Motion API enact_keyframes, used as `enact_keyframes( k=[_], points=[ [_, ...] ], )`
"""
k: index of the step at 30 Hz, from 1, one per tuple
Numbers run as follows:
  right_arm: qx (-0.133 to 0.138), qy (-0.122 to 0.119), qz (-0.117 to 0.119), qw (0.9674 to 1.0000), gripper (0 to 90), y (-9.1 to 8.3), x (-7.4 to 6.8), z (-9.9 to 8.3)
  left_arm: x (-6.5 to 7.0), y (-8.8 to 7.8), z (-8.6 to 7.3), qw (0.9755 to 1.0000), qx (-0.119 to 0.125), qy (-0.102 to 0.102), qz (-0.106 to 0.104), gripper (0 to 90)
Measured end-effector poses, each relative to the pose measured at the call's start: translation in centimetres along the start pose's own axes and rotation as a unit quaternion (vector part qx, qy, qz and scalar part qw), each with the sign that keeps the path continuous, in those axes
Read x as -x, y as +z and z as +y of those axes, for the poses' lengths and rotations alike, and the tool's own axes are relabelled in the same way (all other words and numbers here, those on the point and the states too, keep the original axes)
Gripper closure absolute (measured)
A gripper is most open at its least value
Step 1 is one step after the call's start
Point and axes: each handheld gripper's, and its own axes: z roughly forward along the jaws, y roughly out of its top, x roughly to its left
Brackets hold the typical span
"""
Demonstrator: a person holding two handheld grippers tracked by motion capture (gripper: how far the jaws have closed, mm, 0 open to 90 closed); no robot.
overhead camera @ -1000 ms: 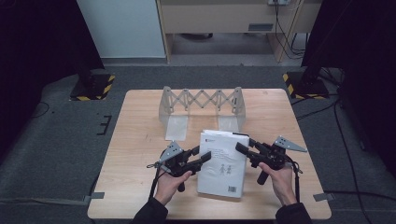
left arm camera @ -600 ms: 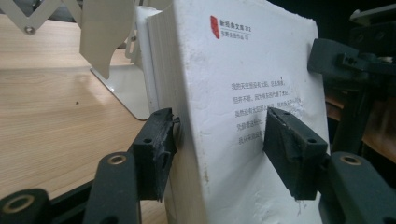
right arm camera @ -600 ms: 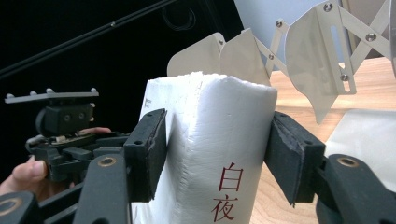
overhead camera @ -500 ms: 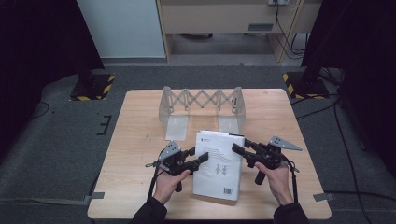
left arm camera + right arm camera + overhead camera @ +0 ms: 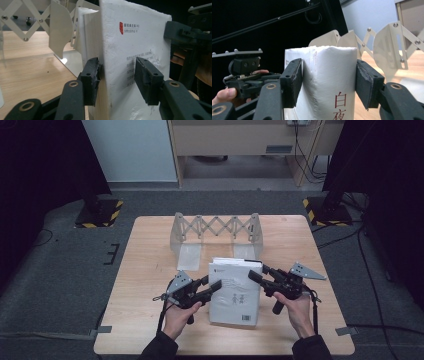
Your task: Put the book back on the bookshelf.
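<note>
**Book at risk of slipping between two narrow grips**

Book first: the thick white paperback book (image 5: pixel 235 290) sits at the lower middle of the high view, on the pale wooden table (image 5: pixel 150 270), just in front of the grey metal scissor-fold book rack (image 5: pixel 215 227) at the upper middle. Whether its lower edge rests on the wood, I cannot tell.

The left gripper (image 5: pixel 212 284) has just been closing its jaws with the book between them. In the left gripper view one pad bites on the page edge and the other on the printed cover, so it is clamped on the book. The right gripper (image 5: pixel 256 272) pinches the spine end, its pads meeting both covers.

The trouble I expect comes from the left hold. One pad sits on loose page edges, so the leaves may fan or crumple, and the heavy block could sag out of the grip. If the two hands tilt at different rates, the book twists and a cover bends. The rack's plates stand close behind, so a push towards them could knock a corner against a plate and shove the light rack back.
</note>
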Motion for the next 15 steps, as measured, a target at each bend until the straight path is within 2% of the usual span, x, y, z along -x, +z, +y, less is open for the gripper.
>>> enact_keyframes(
  k=[3,6,11,15],
  points=[
    [-0.004,-0.005,0.007,1.0000,43.0,-0.8,0.0,-0.1,0.4,-0.2,-0.2,0.9999,0.006,0.010,-0.002,54.1],
    [-0.018,-0.024,0.008,0.9995,42.2,-1.1,-0.5,0.2,0.5,-0.5,-0.5,0.9999,0.013,0.004,-0.011,51.4],
    [-0.015,-0.032,0.008,0.9993,41.4,-1.4,-0.8,0.1,0.6,-0.8,-1.1,0.9998,-0.008,0.001,-0.019,50.2],
    [-0.017,-0.036,0.008,0.9992,41.8,-1.5,-0.9,0.1,0.6,-1.0,-1.3,0.9996,-0.009,-0.006,-0.027,50.8]
  ],
)
